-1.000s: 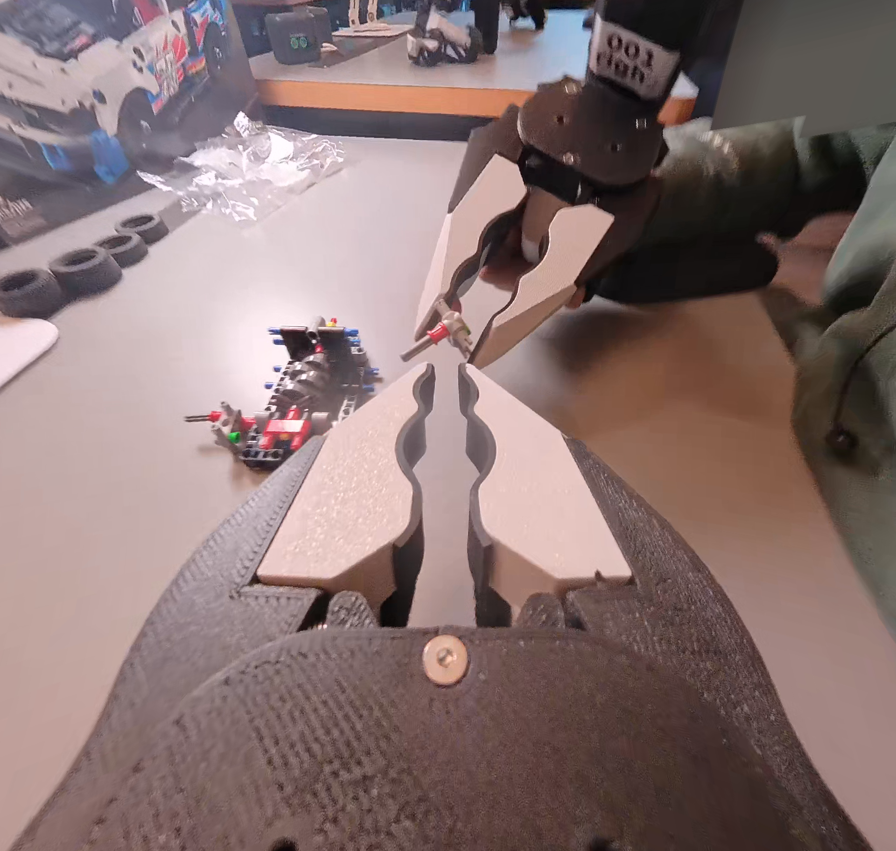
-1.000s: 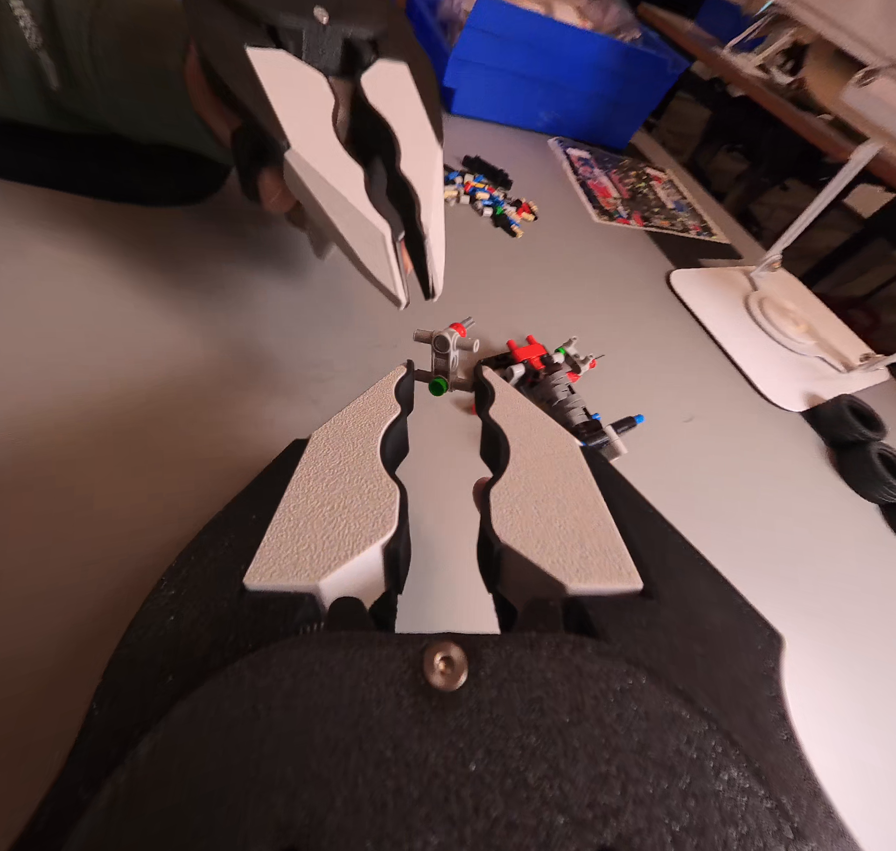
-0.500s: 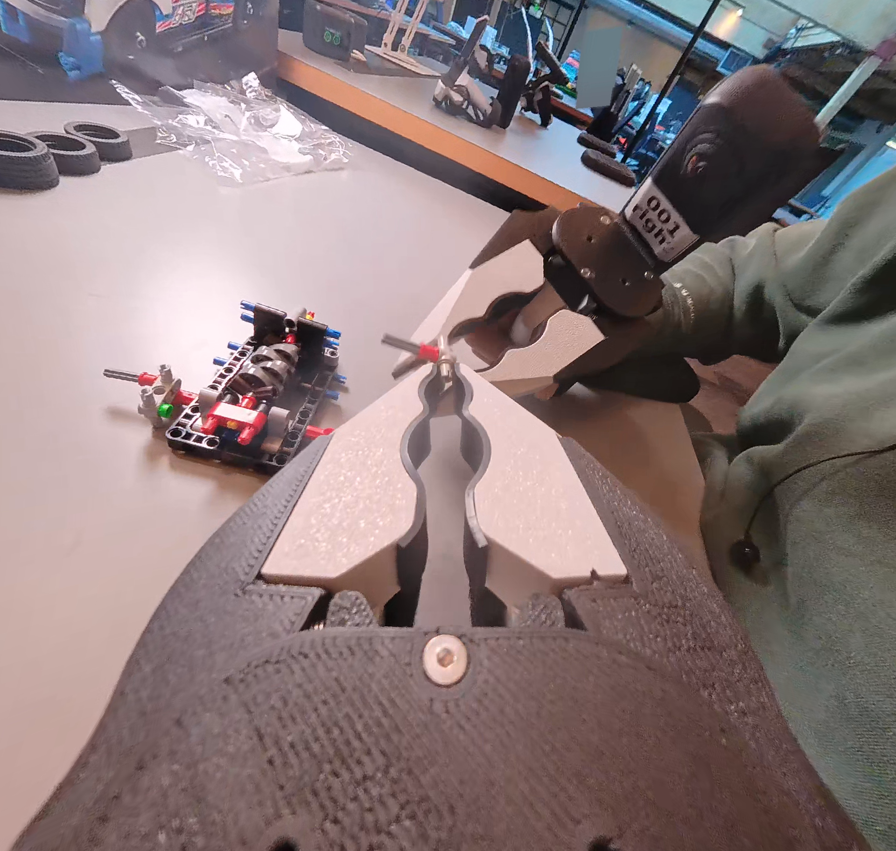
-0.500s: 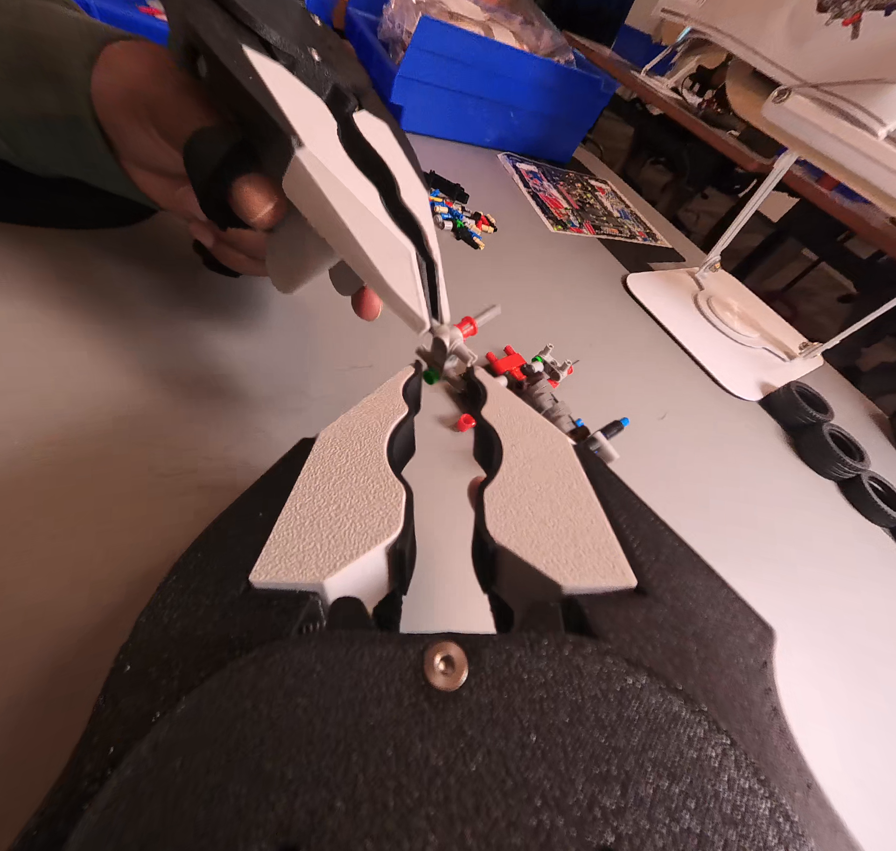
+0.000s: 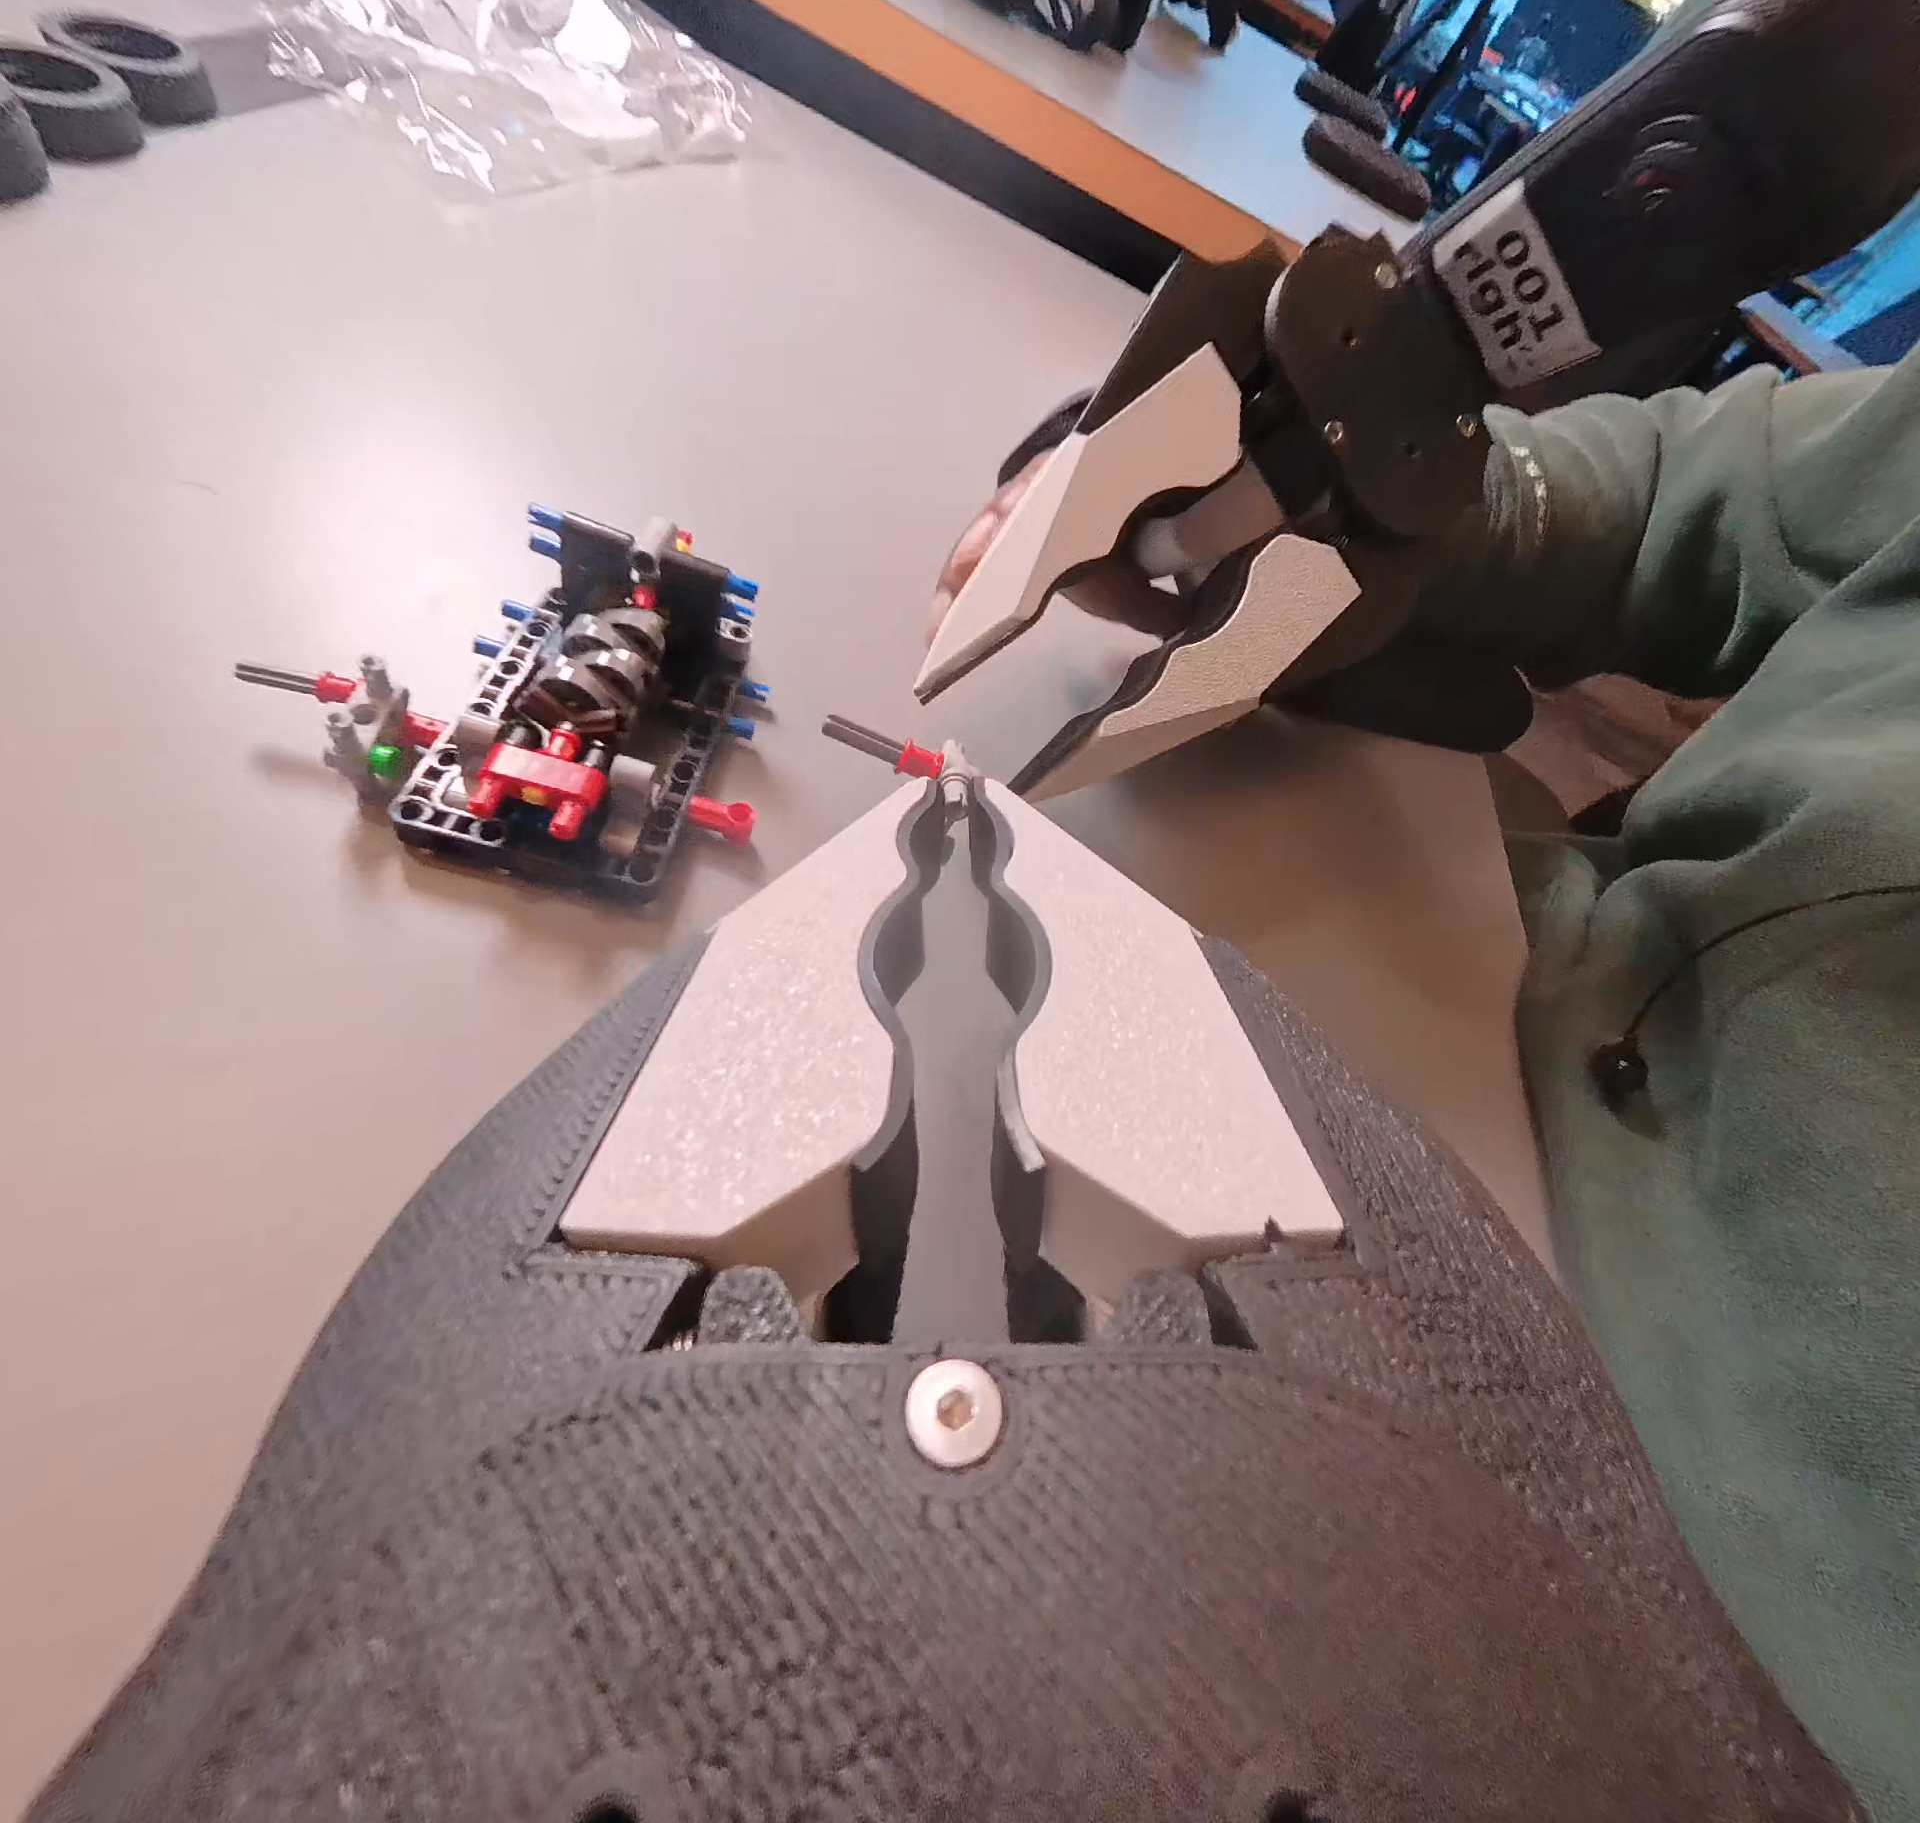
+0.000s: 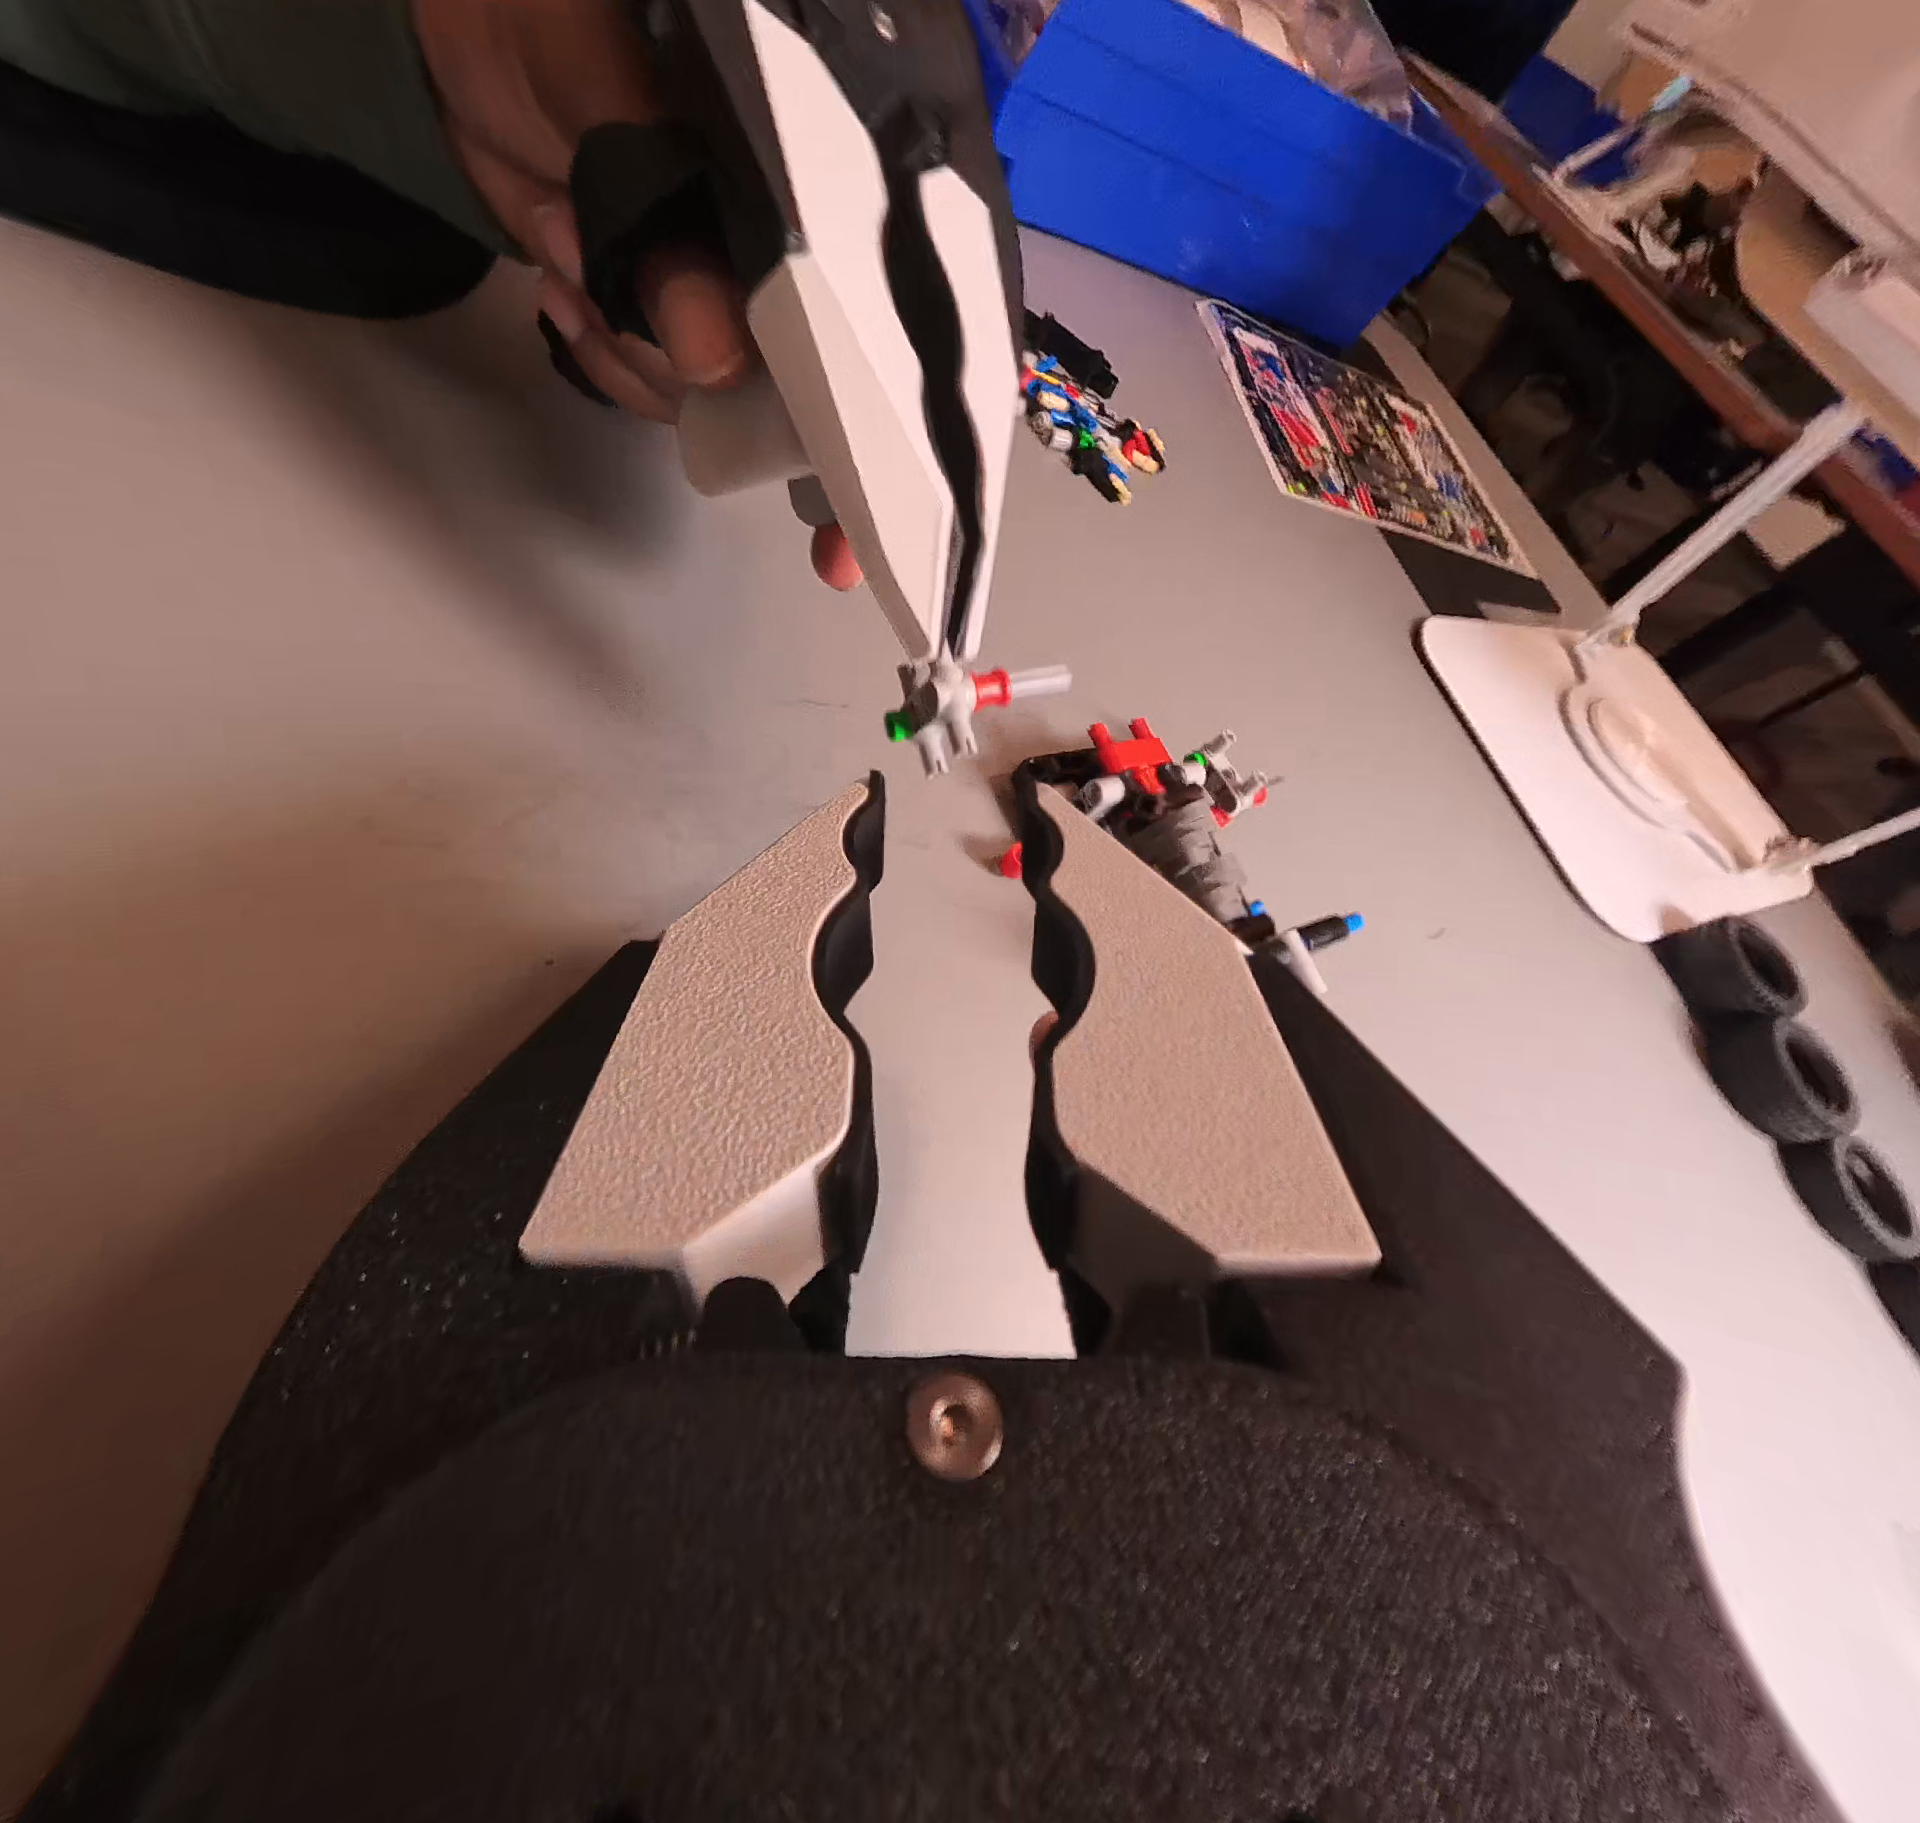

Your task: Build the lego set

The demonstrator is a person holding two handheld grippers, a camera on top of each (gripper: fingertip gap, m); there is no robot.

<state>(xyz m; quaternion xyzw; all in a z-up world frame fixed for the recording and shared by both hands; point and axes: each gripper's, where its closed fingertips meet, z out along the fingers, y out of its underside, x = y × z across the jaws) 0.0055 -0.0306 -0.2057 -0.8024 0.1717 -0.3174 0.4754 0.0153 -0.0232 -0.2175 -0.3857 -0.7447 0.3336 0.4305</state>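
Note:
My left gripper (image 5: 951,799) is shut on a small grey hub piece (image 5: 940,771) with a red bush and a dark axle, held above the table. In the right wrist view the left gripper (image 6: 945,656) comes down from the top with the hub piece (image 6: 940,708) at its tips. My right gripper (image 6: 951,797) is open and empty, just below and apart from the piece. It also shows in the left wrist view (image 5: 971,745), open to the right of the piece. The black chassis assembly (image 5: 592,724) with red and blue pins lies on the table (image 6: 1164,817).
Black tyres (image 5: 83,111) lie at the far left and also show in the right wrist view (image 6: 1787,1067). A clear plastic bag (image 5: 488,38), a pile of loose parts (image 6: 1086,433), a printed sheet (image 6: 1361,443), a blue bin (image 6: 1226,152) and a white lamp base (image 6: 1600,765) ring the work area. Less than 4 cm separates the two grippers' tips.
The hub piece passed from my right gripper to my left. The left closed on it; the right opened and drew back a little.

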